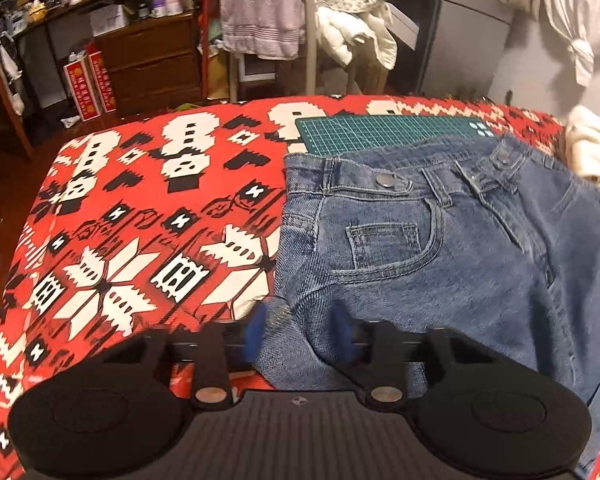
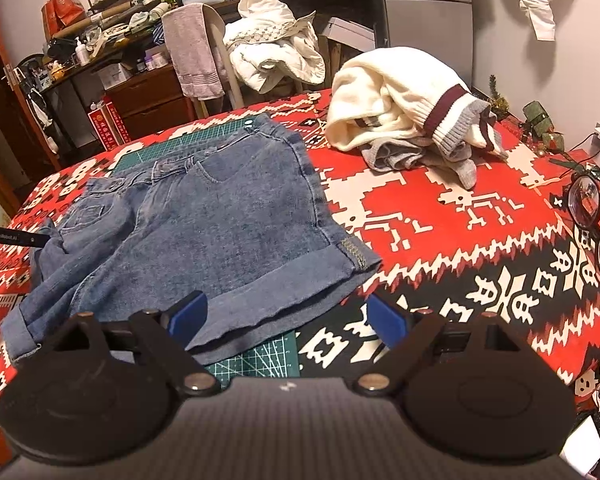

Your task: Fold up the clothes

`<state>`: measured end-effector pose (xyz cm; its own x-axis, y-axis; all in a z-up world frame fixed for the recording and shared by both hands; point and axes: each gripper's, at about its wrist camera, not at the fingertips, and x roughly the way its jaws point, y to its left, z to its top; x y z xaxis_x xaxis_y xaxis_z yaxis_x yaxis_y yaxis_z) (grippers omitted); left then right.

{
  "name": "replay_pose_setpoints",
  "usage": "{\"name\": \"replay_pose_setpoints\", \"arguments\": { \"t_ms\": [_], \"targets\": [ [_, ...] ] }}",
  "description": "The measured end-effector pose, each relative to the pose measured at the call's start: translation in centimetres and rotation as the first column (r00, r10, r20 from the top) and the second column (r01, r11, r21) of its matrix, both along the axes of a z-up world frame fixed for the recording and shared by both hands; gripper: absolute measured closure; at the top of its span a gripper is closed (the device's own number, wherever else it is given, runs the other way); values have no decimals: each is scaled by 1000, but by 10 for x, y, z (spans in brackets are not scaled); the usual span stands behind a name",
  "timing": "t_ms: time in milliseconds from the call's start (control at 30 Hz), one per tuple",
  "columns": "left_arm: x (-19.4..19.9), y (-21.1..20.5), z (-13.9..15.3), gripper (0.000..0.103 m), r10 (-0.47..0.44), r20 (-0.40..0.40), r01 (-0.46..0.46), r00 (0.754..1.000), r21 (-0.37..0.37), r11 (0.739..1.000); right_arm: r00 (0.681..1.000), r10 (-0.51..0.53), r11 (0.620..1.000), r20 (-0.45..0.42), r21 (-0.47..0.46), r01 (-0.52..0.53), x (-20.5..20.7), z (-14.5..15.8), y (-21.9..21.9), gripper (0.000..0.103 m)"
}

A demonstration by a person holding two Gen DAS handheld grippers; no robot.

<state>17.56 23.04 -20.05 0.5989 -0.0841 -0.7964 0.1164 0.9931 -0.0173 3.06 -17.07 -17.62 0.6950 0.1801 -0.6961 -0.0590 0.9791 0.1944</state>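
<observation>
Blue denim shorts (image 1: 420, 248) lie waistband-away on a green cutting mat (image 1: 380, 132) over a red patterned tablecloth (image 1: 140, 200). My left gripper (image 1: 301, 334) is at the shorts' near left leg, its blue fingers (image 1: 256, 332) narrowed on a raised bunch of denim. In the right wrist view the shorts (image 2: 220, 232) spread flat, with the left side gathered up by the black bar of the left gripper (image 2: 8, 237). My right gripper (image 2: 288, 318) stands wide open at the near cuffed hem, with its left finger (image 2: 192, 316) over the denim.
A pile of white and grey knitwear (image 2: 400, 96) sits at the table's far right. Round glasses (image 2: 588, 204) and small ornaments lie at the right edge. Beyond the table stand a chair draped with towels (image 2: 192, 48) and cluttered shelves.
</observation>
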Motion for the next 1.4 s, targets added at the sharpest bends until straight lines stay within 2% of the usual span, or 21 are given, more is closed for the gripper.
{"name": "replay_pose_setpoints", "arguments": {
  "t_ms": [67, 267, 333, 467, 633, 833, 933, 1067, 1233, 1400],
  "targets": [
    [-6, -2, 6, 89, 25, 2, -25, 1000, 0, 1000, 1000, 4, 1000, 3, -2, -4, 0, 1, 1, 14],
    [-56, 6, 40, 92, 163, 26, -161, 986, -65, 985, 1000, 10, 1000, 22, -3, -10, -1, 7, 3, 14],
    [-79, 14, 48, 92, 232, -9, -231, 973, -123, 965, 1000, 7, 1000, 27, 4, -7, -1, 9, 1, 14],
    [-113, 25, 47, 92, 308, -126, -330, 943, -234, 915, 999, -4, 1000, 33, 9, 4, -1, 12, -5, 15],
    [-127, 26, 29, 92, 360, -182, -396, 915, -232, 889, 999, -28, 999, 17, -20, 28, 10, 6, -16, 19],
    [-122, 33, 18, 92, 394, -184, -431, 900, -249, 868, 998, -67, 994, -7, -84, 66, 36, -8, -29, 35],
    [-121, 33, 18, 92, 392, -182, -428, 902, -244, 870, 998, -59, 992, -20, -109, 57, 54, -20, -33, 43],
    [-120, 33, 18, 92, 387, -179, -421, 905, -237, 876, 998, -41, 992, -54, -118, 34, 70, -30, -31, 63],
    [-119, 33, 17, 92, 388, -180, -422, 904, -238, 875, 997, -21, 993, -71, -120, 13, 76, -36, -25, 66],
    [-118, 33, 18, 92, 388, -182, -423, 903, -232, 876, 997, -1, 994, -77, -109, -8, 75, -34, -21, 93]
  ]
}}
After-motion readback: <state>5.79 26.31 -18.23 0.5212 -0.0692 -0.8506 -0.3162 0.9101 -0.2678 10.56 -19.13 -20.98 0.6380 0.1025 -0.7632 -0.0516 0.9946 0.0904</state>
